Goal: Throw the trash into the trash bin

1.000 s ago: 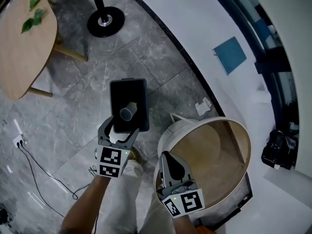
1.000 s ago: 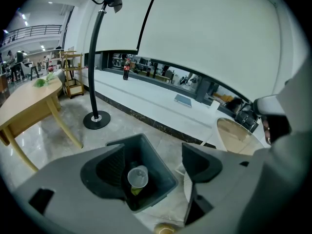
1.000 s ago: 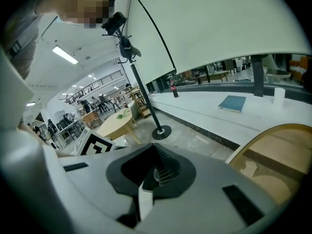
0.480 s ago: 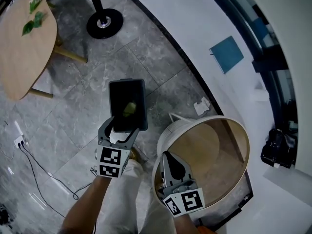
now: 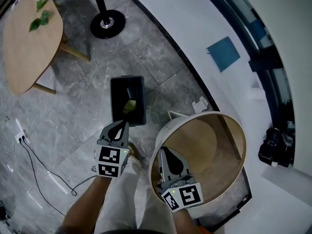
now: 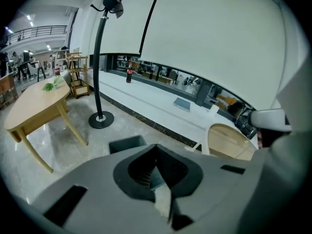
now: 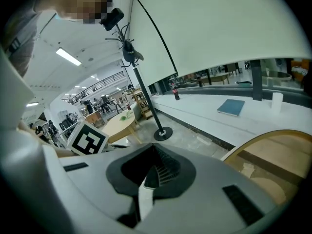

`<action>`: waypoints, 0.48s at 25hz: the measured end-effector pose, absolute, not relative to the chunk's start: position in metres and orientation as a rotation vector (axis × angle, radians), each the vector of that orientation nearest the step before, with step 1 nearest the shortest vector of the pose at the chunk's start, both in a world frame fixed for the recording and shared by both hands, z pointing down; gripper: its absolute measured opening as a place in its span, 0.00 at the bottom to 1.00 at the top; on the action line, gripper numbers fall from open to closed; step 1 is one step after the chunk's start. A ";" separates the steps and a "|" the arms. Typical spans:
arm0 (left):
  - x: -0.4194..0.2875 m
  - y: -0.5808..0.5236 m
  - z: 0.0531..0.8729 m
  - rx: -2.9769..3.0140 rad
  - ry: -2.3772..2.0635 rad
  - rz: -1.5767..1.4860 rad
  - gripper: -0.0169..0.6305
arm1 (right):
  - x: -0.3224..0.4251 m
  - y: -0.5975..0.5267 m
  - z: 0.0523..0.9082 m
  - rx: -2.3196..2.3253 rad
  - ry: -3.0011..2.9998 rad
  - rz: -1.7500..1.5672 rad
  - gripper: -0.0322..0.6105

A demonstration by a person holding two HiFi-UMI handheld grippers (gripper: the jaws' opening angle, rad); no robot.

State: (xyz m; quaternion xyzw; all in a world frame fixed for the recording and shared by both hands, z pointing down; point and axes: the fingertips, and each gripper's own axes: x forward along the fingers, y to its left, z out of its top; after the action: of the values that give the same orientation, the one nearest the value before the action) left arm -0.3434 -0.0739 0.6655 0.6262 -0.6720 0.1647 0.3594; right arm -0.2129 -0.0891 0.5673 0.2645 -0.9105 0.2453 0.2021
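Fingers of the left gripper (image 5: 118,126) have just closed on nothing; those of the right gripper (image 5: 164,153) meet, empty. The trash (image 5: 129,105) inside the trash bin (image 5: 117,94) is an indistinct yellowish scrap.

a black rectangular trash bin (image 5: 115,101) stands open-topped on the grey floor at 10 o'clock from the head view's middle, yellow-green trash (image 5: 129,106) lying inside.

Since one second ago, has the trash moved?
Yes. The trash left the left gripper and dropped into the black trash bin, where it lies now. The jaws have just been closing and hold nothing.
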 end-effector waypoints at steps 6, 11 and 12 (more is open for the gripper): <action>-0.321 -0.060 0.603 1.611 -1.729 0.370 0.05 | -0.203 -0.084 0.525 0.708 -2.570 0.679 0.08; -0.301 -0.041 0.516 1.638 -1.752 0.327 0.05 | -0.188 -0.071 0.463 0.674 -2.596 0.689 0.08; -0.297 -0.038 0.498 1.644 -1.755 0.321 0.05 | -0.184 -0.069 0.449 0.671 -2.603 0.690 0.08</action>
State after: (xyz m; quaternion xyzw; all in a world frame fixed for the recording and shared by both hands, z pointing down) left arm -0.2969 -0.0381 0.4978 0.6348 -0.6775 0.1240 0.3501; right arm -0.1841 -0.0692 0.4487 0.2376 -0.9223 0.2444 0.1823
